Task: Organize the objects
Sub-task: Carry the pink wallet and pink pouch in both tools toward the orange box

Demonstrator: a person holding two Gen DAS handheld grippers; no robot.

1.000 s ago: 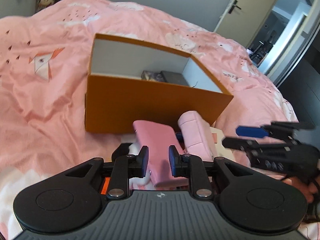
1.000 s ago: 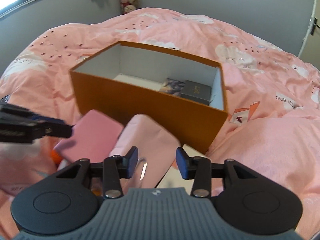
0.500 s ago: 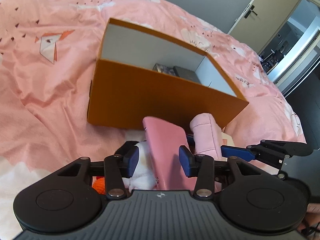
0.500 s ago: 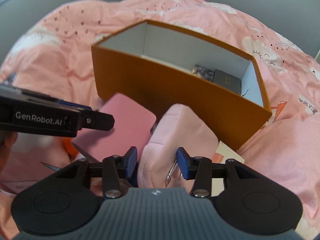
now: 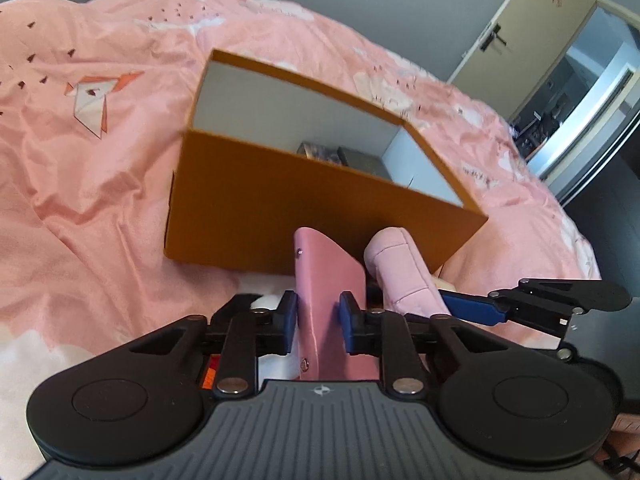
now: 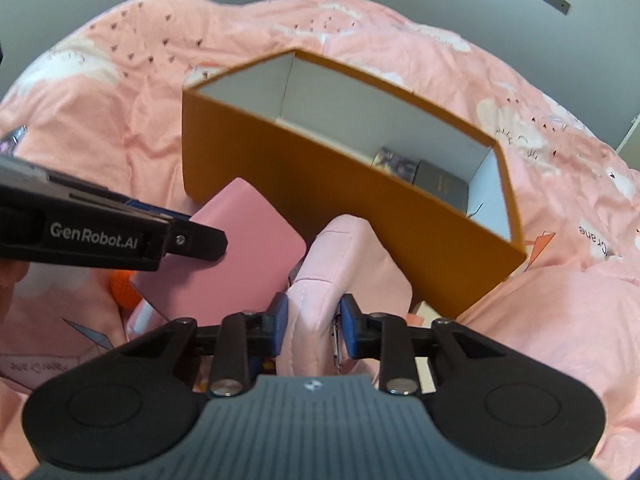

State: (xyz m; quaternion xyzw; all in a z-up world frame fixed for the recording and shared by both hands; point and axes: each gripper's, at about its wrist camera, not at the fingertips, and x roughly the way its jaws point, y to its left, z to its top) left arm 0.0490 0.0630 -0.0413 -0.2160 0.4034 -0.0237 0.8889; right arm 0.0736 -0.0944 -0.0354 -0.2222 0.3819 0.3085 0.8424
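An open orange box (image 5: pixel 280 216) with a white inside stands on the pink bedspread (image 5: pixel 80 184). In front of it a flat pink snap case (image 5: pixel 324 276) stands on edge between the pads of my left gripper (image 5: pixel 319 322), whose jaws are closing and pressing on it. To its right lies a padded pink pouch (image 5: pixel 400 268). In the right wrist view the pouch (image 6: pixel 340 256) sits between the pads of my right gripper (image 6: pixel 313 322), which is closing and squeezing it. The pink case (image 6: pixel 240 248) and the box (image 6: pixel 320 184) show there too.
Two dark flat items (image 6: pixel 440 188) lie in the box's right end. An orange object (image 6: pixel 124 284) and a white soft thing (image 5: pixel 266 302) lie under the case. A white card (image 6: pixel 424 308) lies beneath the pouch. A doorway (image 5: pixel 580 92) is at the far right.
The left jaws opened, then closed on the pink case, which now stands more on edge. The right gripper came in over the pouch and its jaws narrowed onto it.
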